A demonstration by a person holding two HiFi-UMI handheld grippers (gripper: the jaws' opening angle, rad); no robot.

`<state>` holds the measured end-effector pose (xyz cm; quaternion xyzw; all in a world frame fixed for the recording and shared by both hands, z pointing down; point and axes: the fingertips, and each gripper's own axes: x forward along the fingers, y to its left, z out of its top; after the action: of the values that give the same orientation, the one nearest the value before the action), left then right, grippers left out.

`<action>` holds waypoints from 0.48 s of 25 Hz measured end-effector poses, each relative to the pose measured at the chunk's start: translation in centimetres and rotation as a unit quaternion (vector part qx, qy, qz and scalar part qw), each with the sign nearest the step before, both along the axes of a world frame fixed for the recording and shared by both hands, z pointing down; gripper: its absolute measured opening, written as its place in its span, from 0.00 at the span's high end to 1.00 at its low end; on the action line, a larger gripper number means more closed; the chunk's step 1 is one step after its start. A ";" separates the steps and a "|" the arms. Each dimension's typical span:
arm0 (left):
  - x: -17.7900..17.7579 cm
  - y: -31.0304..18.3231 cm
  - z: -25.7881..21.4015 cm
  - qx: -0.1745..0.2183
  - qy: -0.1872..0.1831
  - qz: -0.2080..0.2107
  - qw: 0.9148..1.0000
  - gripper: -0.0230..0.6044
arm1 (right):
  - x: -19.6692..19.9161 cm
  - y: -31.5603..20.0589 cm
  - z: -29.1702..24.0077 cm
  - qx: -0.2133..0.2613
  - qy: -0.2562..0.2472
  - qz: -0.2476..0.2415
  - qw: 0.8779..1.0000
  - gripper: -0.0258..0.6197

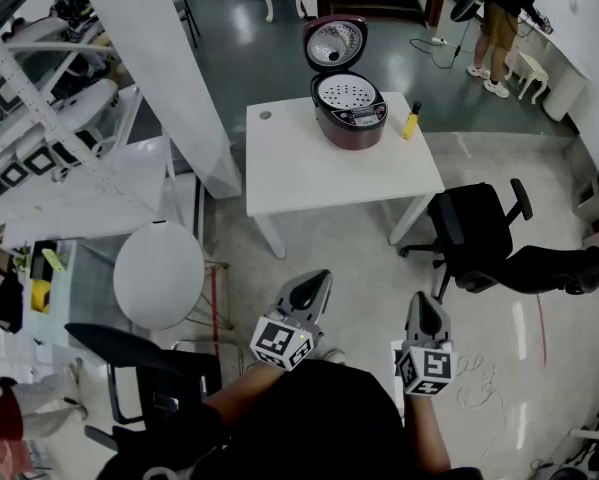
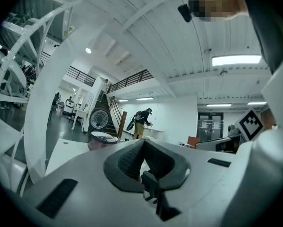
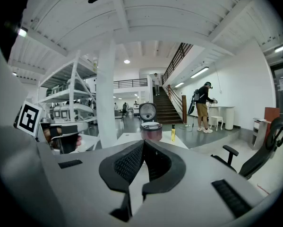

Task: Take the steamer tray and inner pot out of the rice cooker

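A maroon rice cooker [image 1: 349, 113] stands on the far side of a white table [image 1: 309, 173] with its lid [image 1: 335, 43] swung up. A white perforated steamer tray [image 1: 347, 93] lies in its mouth; the inner pot below is hidden. The cooker also shows far off in the right gripper view [image 3: 151, 130] and partly in the left gripper view [image 2: 102, 140]. My left gripper [image 1: 314, 286] and right gripper [image 1: 426, 312] hang well short of the table, over the floor, both shut and empty. The jaw tips meet in the left gripper view [image 2: 142, 144] and the right gripper view [image 3: 143, 145].
A yellow bottle [image 1: 411, 121] stands right of the cooker. A black office chair [image 1: 484, 238] sits at the table's near right corner. A white pillar [image 1: 169, 78], a round white stool [image 1: 159, 273] and shelving [image 1: 39, 138] are on the left. A person [image 1: 504, 18] stands far back right.
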<state>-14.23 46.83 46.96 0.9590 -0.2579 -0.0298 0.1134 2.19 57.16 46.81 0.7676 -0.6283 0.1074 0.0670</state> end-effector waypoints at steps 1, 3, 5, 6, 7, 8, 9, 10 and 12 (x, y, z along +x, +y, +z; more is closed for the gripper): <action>0.2 0.1 0.0 0.005 -0.001 0.000 1.000 0.97 | 0.1 0.2 0.1 0.000 -0.002 -0.001 1.000 0.96; 0.6 0.4 -0.2 0.009 0.004 0.003 1.000 0.97 | 0.5 0.6 0.1 0.001 -0.002 -0.002 1.000 0.96; 1.2 1.1 -0.7 0.004 0.020 0.015 1.000 0.97 | 1.2 1.0 0.0 0.002 0.005 0.002 1.000 0.96; 1.6 1.5 -0.9 0.006 0.025 0.024 0.999 0.97 | 1.5 1.2 -0.2 0.003 0.007 0.005 1.000 0.96; 2.0 2.0 -1.1 0.011 0.026 0.033 0.999 0.97 | 1.8 1.3 -0.3 0.005 0.005 0.007 1.000 0.96; 2.3 2.4 -1.2 0.013 0.026 0.040 0.999 0.97 | 2.0 1.4 -0.4 0.007 0.002 0.007 1.000 0.96; 2.6 2.6 -1.2 0.012 0.026 0.045 0.999 0.97 | 2.0 1.5 -0.4 0.009 0.000 0.004 1.000 0.96; 2.9 2.8 -1.1 0.010 0.025 0.046 0.999 0.97 | 2.0 1.5 -0.4 0.010 0.000 0.002 1.000 0.96; 3.2 2.9 -0.8 0.007 0.019 0.044 0.999 0.97 | 2.0 1.7 -0.4 0.011 0.003 -0.003 1.000 0.96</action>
<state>-11.05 49.75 46.11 0.9694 -0.2133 -0.0450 0.1125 4.19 58.84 46.42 0.7669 -0.6312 0.0986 0.0606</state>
